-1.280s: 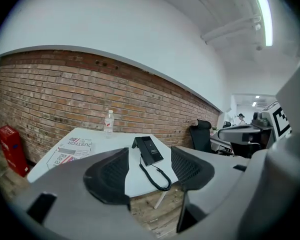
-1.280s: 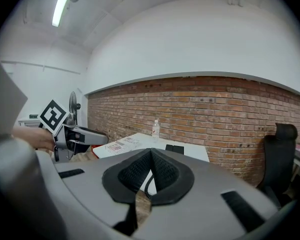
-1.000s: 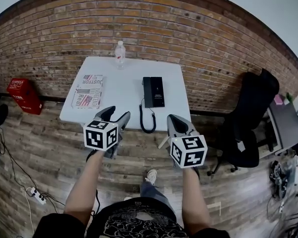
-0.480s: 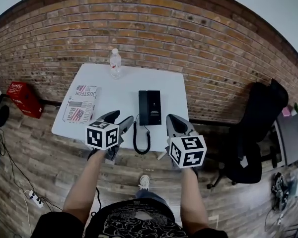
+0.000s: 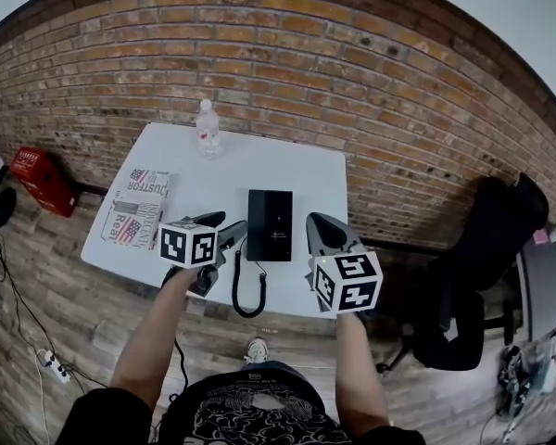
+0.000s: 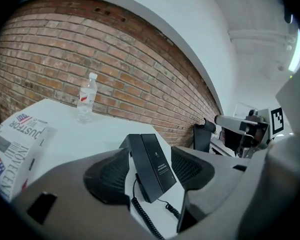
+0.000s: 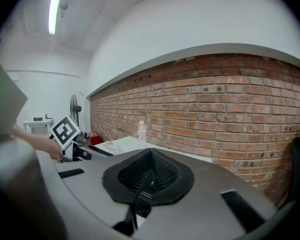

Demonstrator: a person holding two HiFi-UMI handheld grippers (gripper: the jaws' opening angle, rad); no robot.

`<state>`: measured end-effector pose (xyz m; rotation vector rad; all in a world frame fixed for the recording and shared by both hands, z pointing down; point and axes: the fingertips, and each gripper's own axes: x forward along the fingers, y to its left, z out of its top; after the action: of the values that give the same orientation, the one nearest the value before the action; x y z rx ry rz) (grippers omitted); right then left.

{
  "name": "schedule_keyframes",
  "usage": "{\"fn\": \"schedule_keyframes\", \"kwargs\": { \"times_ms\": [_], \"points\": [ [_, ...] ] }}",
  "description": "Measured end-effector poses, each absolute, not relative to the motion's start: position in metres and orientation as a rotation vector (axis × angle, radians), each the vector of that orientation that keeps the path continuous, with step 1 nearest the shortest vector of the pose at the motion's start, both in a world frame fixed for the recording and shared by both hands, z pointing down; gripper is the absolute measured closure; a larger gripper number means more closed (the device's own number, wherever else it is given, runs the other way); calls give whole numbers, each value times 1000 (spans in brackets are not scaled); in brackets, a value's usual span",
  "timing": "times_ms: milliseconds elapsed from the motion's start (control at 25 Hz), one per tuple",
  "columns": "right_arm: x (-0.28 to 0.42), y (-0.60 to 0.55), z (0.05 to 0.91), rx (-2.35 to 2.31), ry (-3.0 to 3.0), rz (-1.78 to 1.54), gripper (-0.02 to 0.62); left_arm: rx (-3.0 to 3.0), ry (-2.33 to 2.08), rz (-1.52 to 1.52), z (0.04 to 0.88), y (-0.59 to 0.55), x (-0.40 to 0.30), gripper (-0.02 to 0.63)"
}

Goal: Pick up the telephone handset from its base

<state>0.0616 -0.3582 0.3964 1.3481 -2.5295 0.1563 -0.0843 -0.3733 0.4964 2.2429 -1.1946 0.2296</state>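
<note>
Telephone (image 5: 270, 225) — black, flat; coiled cord (image 5: 237, 291).

This looks like an office or studio workroom: a bare brick wall (image 5: 352, 72) rises behind a white worktop (image 5: 306, 170) carrying a black desk telephone (image 5: 270, 225). A black swivel office chair (image 5: 486, 248) stands at its right on the wood-plank floor (image 5: 37, 313). Cables and a power strip (image 5: 39, 358) trail at the left (a tube light (image 7: 54, 11) hangs overhead).
</note>
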Motion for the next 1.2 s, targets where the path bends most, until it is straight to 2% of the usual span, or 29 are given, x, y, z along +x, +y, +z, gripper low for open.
{"fn": "schedule_keyframes", "kwargs": {
  "times_ms": [640, 880, 1200],
  "points": [
    [55, -434, 437, 1177, -2525, 184, 597, 2005, -779, 136, 586, -417, -64, 359],
    [56, -453, 450, 1156, -2512, 197, 597, 1967, -653, 78, 596, -424, -56, 359],
    [54, -470, 460, 1143, -2503, 211, 597, 1949, -511, 25, 599, -428, -49, 393]
  ]
}}
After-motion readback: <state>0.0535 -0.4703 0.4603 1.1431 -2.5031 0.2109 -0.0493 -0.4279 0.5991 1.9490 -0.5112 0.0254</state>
